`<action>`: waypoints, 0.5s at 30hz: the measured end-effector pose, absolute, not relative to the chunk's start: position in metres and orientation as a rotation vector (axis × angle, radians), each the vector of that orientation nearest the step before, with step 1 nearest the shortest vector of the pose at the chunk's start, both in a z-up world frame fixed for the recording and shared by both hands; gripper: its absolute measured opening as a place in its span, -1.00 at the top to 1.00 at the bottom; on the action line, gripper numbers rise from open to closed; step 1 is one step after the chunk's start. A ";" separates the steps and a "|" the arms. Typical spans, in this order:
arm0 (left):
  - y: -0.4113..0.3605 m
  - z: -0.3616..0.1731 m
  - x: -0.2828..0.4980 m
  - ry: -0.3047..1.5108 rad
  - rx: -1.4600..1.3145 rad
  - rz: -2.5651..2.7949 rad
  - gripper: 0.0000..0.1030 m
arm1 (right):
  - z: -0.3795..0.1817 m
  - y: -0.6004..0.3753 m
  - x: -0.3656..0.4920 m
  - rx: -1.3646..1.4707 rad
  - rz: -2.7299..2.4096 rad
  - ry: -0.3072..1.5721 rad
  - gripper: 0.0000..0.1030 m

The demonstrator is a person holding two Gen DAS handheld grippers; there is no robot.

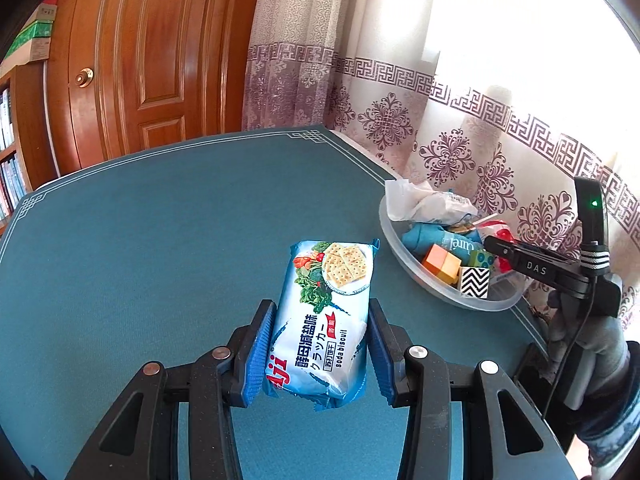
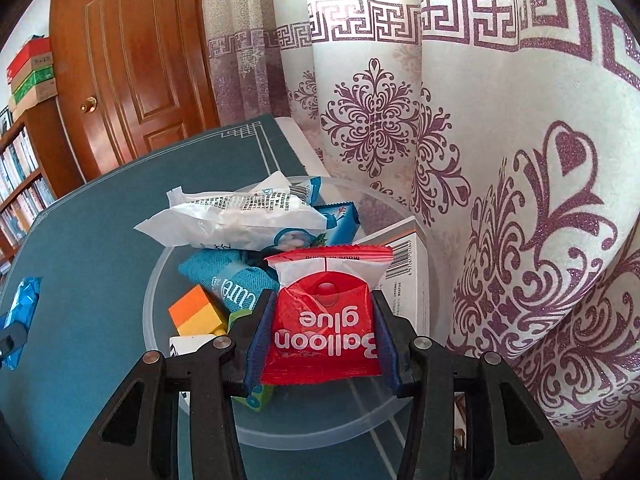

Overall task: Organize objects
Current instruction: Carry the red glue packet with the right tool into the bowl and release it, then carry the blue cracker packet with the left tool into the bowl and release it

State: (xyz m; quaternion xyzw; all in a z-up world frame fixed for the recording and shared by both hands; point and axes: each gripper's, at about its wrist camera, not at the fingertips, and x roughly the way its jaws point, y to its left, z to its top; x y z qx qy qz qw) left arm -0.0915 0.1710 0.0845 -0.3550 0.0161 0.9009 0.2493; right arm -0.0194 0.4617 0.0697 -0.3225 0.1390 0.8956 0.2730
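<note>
Left wrist view: the left tongs (image 1: 320,344) are closed partway on the soda biscuit packet (image 1: 324,316), one blue pad pressing each long side. The packet lies lengthwise between the pads, with its far end pointing to 12 o'clock over the teal surface (image 1: 160,240). Whether the packet rests on the surface or is lifted clear cannot be told.

At 2 o'clock from the packet, near the surface edge, stands the clear plastic bowl (image 1: 404,256). It contains an orange-and-yellow block (image 1: 440,266), a black-and-white zigzag cube (image 1: 474,282), a teal cloth roll (image 1: 424,238) and a white wrapper (image 1: 428,200) at its far side. The right tongs (image 1: 496,244) reach over the bowl from 3 o'clock.

Right wrist view: the right tongs (image 2: 324,340) are closed partway on the red "Balloon glue" packet (image 2: 324,320), gripped at both side edges, above the bowl (image 2: 156,292). Beyond the packet, at 12 o'clock, lie the teal cloth roll (image 2: 224,276) and the white wrapper (image 2: 240,220); a white barcoded box (image 2: 404,268) stands at 1 o'clock. The orange-and-yellow block (image 2: 196,312) sits at 10 o'clock.

Farthest away are the patterned curtain (image 2: 400,120) and the wooden door (image 2: 132,60).
</note>
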 end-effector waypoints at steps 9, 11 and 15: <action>0.231 0.090 -0.097 0.081 -0.946 2.340 0.09 | 0.091 0.438 0.019 -0.693 2.476 0.288 -0.32; 0.246 0.091 -0.099 0.092 -0.936 2.316 0.09 | 0.093 0.431 0.030 -0.676 2.476 0.258 -0.32; 0.274 0.092 -0.107 0.103 -0.932 2.259 0.09 | 0.090 0.417 0.045 -0.682 2.486 0.206 -0.32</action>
